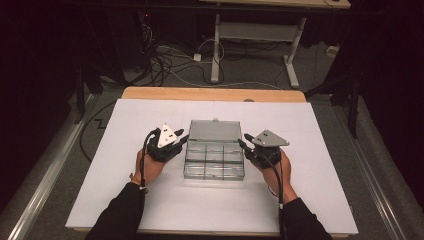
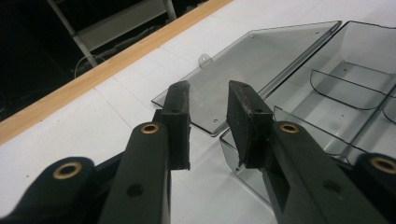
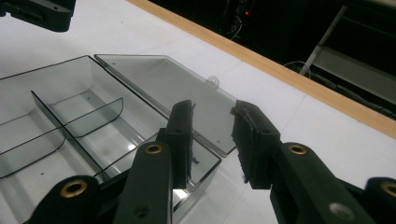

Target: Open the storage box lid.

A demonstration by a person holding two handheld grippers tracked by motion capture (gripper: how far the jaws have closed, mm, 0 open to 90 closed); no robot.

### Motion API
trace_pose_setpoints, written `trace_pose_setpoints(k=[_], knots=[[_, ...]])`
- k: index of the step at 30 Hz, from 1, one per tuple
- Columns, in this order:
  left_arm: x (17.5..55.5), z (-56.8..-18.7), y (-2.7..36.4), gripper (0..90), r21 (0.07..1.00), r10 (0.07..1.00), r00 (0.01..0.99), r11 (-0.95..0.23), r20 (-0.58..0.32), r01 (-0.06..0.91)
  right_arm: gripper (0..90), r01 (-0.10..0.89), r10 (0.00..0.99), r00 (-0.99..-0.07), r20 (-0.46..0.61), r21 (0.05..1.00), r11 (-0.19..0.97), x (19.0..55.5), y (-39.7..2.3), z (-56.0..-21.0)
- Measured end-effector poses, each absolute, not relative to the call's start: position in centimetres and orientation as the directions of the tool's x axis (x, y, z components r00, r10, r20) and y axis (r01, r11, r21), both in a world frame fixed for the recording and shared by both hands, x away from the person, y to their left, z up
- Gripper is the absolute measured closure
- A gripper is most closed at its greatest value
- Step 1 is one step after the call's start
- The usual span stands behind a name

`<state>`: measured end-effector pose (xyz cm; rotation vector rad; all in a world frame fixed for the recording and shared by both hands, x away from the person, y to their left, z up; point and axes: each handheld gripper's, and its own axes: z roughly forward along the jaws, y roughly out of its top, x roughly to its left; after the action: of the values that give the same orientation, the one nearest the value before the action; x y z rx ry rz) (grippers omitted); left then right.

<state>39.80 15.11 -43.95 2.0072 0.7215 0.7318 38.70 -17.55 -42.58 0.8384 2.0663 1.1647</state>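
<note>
My left gripper [image 1: 181, 136] and right gripper [image 1: 244, 138] flank the clear compartment box [image 1: 214, 161] mid-table, both with jaws parted and holding nothing. A careless nudge could skid the light box or flip its lid [image 1: 215, 129] shut. Its long axis runs across the table; the lid lies open, away from me.

I work on a white sheet [image 1: 150, 200] that covers most of my table [image 1: 210, 93], whose wooden edge shows bare at the far side. Beyond it, cables [image 1: 170, 62] lie tangled on the grey floor [image 1: 250, 70], beside the white legs of a second table [image 1: 260, 30].
</note>
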Motion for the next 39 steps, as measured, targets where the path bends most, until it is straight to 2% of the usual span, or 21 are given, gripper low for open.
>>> trace_pose_setpoints(k=[4,6,7,12,19,24,32,35,36,39], knots=[[39.0,-43.7,15.0,67.6,0.863,0.706,0.673,-0.463,0.222,0.201,68.5,0.214,0.759,-0.620,-0.199,0.887,0.408,37.8,-18.0,-42.3],[38.6,-43.7,14.9,67.5,0.866,0.699,0.678,-0.464,0.227,0.189,64.9,0.219,0.759,-0.623,-0.188,0.890,0.400,37.4,-18.2,-42.3],[38.4,-43.7,14.9,62.4,0.865,0.695,0.683,-0.465,0.226,0.188,64.0,0.217,0.755,-0.628,-0.187,0.890,0.401,37.2,-18.4,-42.3],[37.1,-43.5,14.8,61.8,0.854,0.669,0.695,-0.497,0.265,0.153,54.2,0.196,0.740,-0.644,-0.196,0.892,0.407,36.0,-19.0,-41.8],[35.5,-43.5,15.0,50.3,0.828,0.618,0.728,-0.546,0.297,0.126,41.1,0.185,0.745,-0.638,-0.196,0.899,0.396,34.4,-20.4,-41.3],[34.3,-43.8,15.2,39.2,0.808,0.586,0.747,-0.579,0.315,0.113,35.9,0.196,0.748,-0.638,-0.186,0.899,0.391,33.5,-21.6,-41.6],[32.7,-44.1,16.0,26.3,0.820,0.579,0.756,-0.564,0.306,0.100,32.5,0.252,0.759,-0.624,-0.187,0.871,0.421,32.3,-23.6,-42.7],[32.2,-44.4,16.6,24.2,0.826,0.569,0.767,-0.556,0.296,0.094,32.2,0.282,0.772,-0.608,-0.185,0.859,0.428,31.9,-24.4,-43.4],[32.0,-44.5,16.7,20.4,0.825,0.573,0.762,-0.557,0.301,0.093,32.0,0.293,0.777,-0.600,-0.192,0.851,0.437,31.8,-24.7,-43.6],[31.3,-44.9,17.3,20.3,0.825,0.573,0.767,-0.555,0.289,0.104,32.9,0.333,0.793,-0.579,-0.193,0.831,0.445,31.5,-25.6,-44.3]])
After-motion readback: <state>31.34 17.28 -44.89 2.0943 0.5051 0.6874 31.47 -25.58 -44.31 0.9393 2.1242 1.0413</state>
